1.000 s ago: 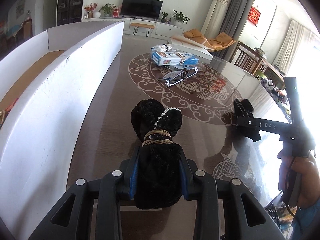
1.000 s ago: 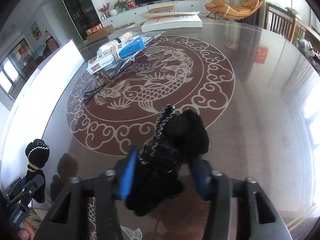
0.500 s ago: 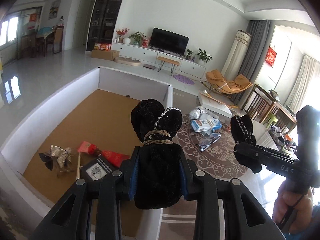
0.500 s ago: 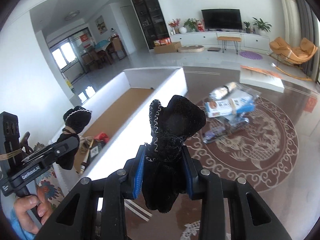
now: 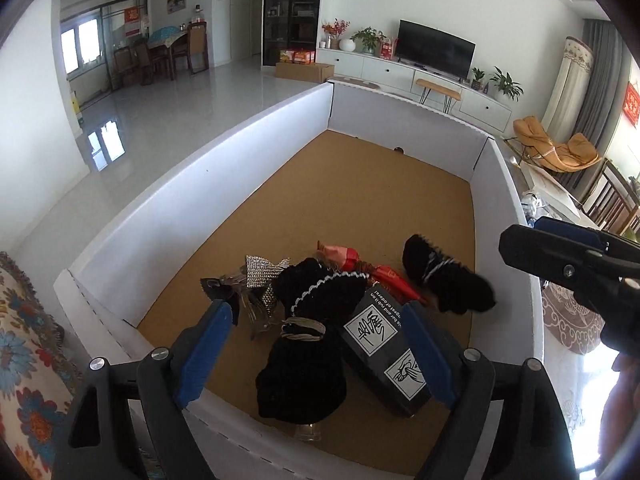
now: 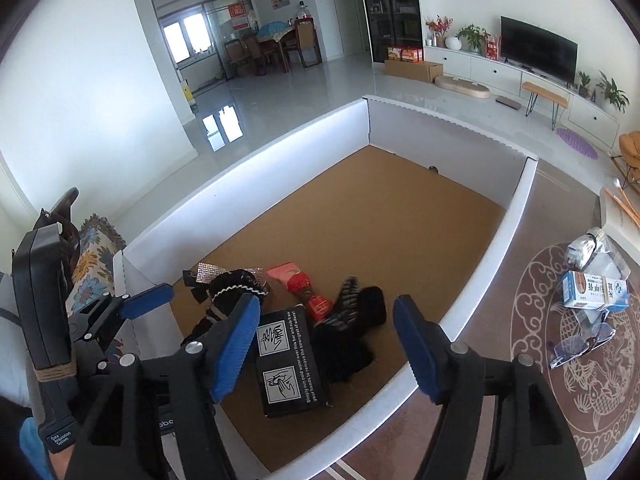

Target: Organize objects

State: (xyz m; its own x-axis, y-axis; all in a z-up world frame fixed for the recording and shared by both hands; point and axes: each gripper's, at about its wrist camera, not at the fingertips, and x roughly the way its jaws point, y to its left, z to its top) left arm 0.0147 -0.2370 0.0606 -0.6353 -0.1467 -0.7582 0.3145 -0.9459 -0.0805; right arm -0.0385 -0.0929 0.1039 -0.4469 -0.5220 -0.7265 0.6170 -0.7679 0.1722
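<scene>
A large white box [image 5: 168, 216] with a brown floor stands beside the table. Both black gloves lie in its near end. One glove [image 5: 304, 344], tied with a tan band, lies under my open left gripper [image 5: 316, 352]. The other glove [image 5: 448, 284] lies to its right; in the right wrist view this glove [image 6: 352, 336] lies between the open jaws of my right gripper [image 6: 324, 344]. Neither gripper holds anything. Both hover over the box's near edge.
Also in the box: a black carton [image 6: 288, 364], a red packet [image 6: 300, 284] and a sparkly bow [image 5: 260, 272]. On the patterned table [image 6: 600, 380] to the right lie a blue-white carton [image 6: 592, 292], a plastic bag [image 6: 592, 248] and glasses [image 6: 580, 344]. A floral cushion [image 5: 24, 344] is left.
Both grippers carried the gloves from the table over the box, then opened. Both gloves dropped onto the box floor next to the black carton.
</scene>
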